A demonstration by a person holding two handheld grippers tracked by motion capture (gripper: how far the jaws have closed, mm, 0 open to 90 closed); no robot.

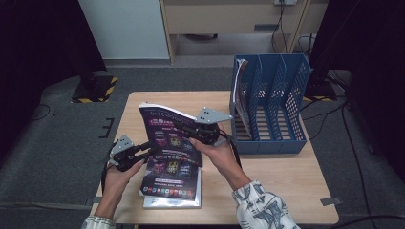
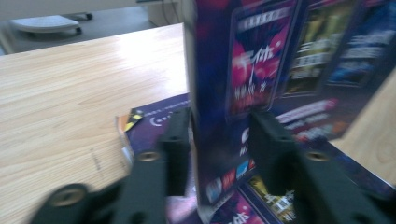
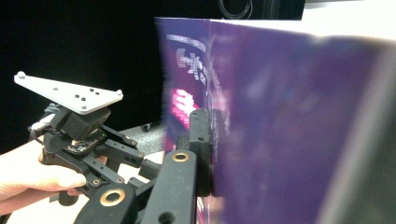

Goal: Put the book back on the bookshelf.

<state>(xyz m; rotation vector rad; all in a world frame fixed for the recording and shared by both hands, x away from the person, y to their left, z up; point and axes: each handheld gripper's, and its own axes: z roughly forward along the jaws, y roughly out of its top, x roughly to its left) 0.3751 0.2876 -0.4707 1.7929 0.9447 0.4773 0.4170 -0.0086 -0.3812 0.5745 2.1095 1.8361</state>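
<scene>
Right gripper pinches the purple magazine, holding it upright over the stack on the table. Left gripper straddles its edge, jaws spread, not pressing.

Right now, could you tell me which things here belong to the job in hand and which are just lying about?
In the job:
- raised purple magazine
- right gripper, shut on it
- left gripper, open around its edge
- blue file rack, probably where it goes

Lying about:
- magazines flat on the table
- cables on the floor

The purple magazine cover carries printed characters, but all are too blurred to read.
</scene>
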